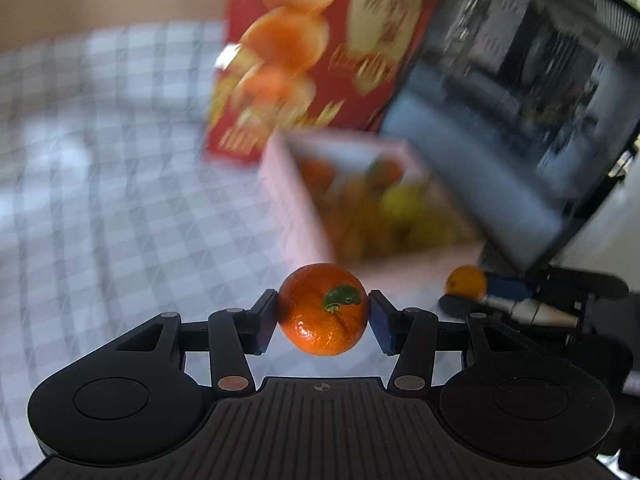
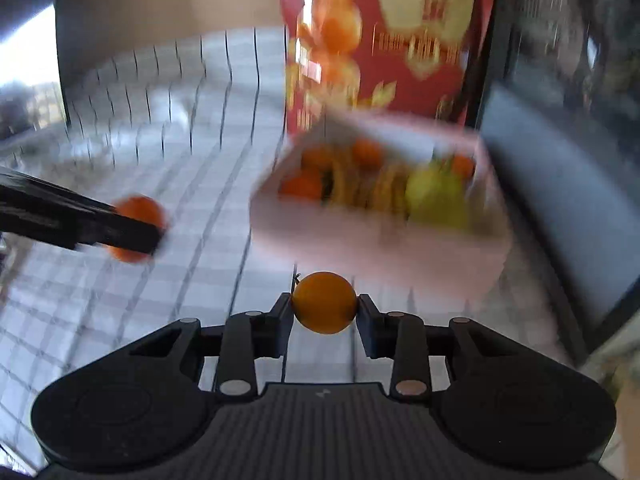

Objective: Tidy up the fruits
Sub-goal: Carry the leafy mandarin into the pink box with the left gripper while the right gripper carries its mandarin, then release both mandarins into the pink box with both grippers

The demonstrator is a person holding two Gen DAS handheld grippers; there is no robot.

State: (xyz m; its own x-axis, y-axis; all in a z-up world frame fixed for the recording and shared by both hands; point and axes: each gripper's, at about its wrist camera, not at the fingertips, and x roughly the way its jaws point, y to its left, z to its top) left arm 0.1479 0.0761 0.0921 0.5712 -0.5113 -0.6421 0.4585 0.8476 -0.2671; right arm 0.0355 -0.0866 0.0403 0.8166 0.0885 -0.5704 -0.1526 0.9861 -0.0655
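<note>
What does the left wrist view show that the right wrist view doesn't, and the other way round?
Only the left wrist view shows the green leaf on the mandarin clamped in the left gripper, close up.

Only the right wrist view shows, close up, the smoother orange fruit clamped in the right gripper, and a bright window area at far left.

Both share the pink box of mixed fruit, the red carton behind it, the checked tablecloth, and a glimpse of the other gripper holding its fruit.

Checked worktop (image 2: 168, 128) bare to the left, pink box (image 1: 288, 200) of fruit ahead, open on top, tall red carton (image 2: 400, 40) right behind it — dark screen (image 1: 500, 128) walling the right.
</note>
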